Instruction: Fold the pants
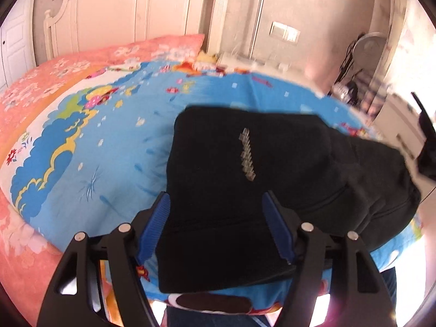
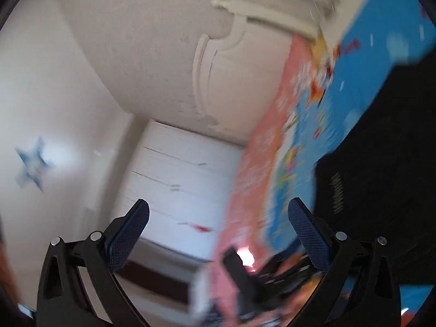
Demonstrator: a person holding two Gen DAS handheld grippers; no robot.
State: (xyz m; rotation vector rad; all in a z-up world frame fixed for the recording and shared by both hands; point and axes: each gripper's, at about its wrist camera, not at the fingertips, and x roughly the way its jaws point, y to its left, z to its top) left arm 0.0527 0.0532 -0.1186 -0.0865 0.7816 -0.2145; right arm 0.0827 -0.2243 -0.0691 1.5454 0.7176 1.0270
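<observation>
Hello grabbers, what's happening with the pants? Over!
Left gripper open, straddling the black pants. Right gripper open, empty, swung off sideways. Pants folded on blue bedsheet. Nothing in the way.

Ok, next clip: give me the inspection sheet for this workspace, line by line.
Surface: bed with blue cartoon sheet, pink floral quilt alongside.
Job's things: black pants folded into a compact stack on the sheet, printed lettering up.
Clutter: nothing seen on the bed.
Grippers: left gripper open, jaws straddling the pants; right gripper open, empty, tilted away, view blurred.
Cables: nothing seen.
Surroundings: white headboard, wall switches, standing fan.
</observation>
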